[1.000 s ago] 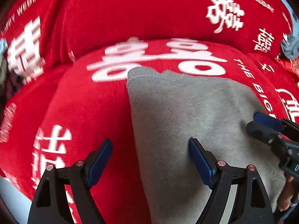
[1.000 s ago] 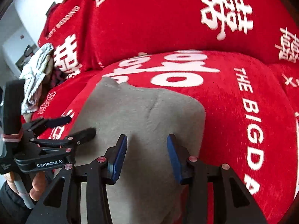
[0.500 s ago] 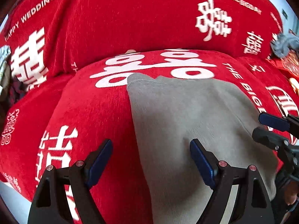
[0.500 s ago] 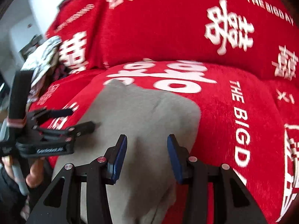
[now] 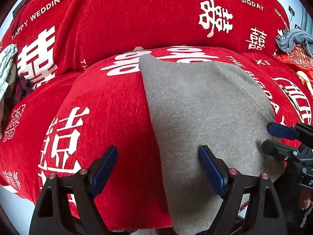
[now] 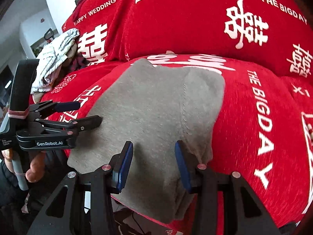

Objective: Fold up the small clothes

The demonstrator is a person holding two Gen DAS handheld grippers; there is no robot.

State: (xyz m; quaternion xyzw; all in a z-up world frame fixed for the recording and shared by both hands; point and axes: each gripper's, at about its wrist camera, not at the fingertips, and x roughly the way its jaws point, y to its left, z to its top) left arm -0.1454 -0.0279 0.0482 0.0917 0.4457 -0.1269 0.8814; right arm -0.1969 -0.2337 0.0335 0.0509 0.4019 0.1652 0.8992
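A grey garment [image 5: 205, 107] lies flat on the red sofa seat [image 5: 109, 117], its near end hanging over the seat's front edge. My left gripper [image 5: 157, 150] stands wide open above the garment's left edge, one finger over red fabric and the other over grey cloth. In the right wrist view the garment [image 6: 152, 101] shows a stitched seam, and my right gripper [image 6: 153, 145] hovers over its near end, jaws partly apart with nothing pinched. Each gripper shows in the other's view: the left gripper [image 6: 89, 112] at the garment's left side, the right gripper [image 5: 273, 140] at its right side.
The red backrest [image 5: 137, 19] with white lettering rises behind the seat. A striped white cloth heap [image 6: 56, 58] sits at the sofa's left end. A grey-blue towel [image 5: 293, 39] lies at the far right. A hand [image 6: 35, 166] grips the left handle.
Both grippers have drawn back toward the seat's front edge, so more backrest shows. The garment lies as before. Neither gripper's jaws have visibly changed.
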